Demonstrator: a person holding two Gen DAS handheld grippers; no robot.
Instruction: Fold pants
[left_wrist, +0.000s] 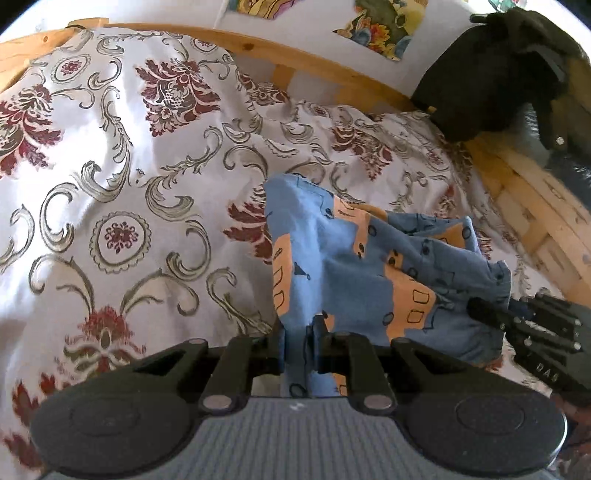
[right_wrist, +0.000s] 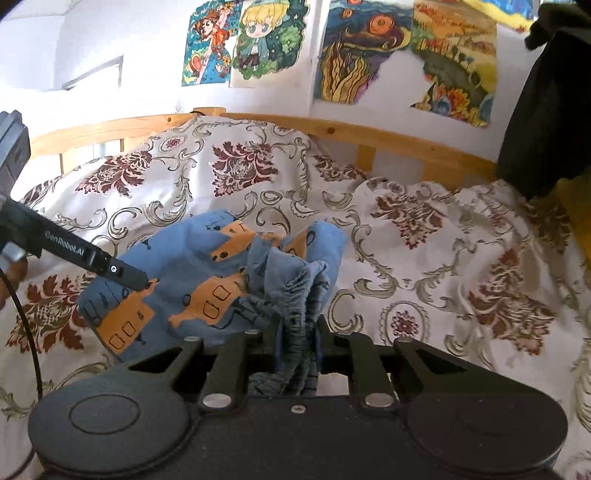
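- My left gripper (left_wrist: 298, 345) pinches a fold of the small blue cotton pants with orange house prints (left_wrist: 354, 251), bunched on the white bedspread with maroon floral pattern (left_wrist: 122, 155).
- My right gripper (right_wrist: 298, 345) clamps the pants' gathered elastic waistband (right_wrist: 295, 295).
- The pale wooden bed rail (right_wrist: 388, 142) runs behind the bedspread.

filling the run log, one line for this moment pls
stage: pants lifted | left gripper: shut on pants | right gripper: shut on waistband | surface: bedspread
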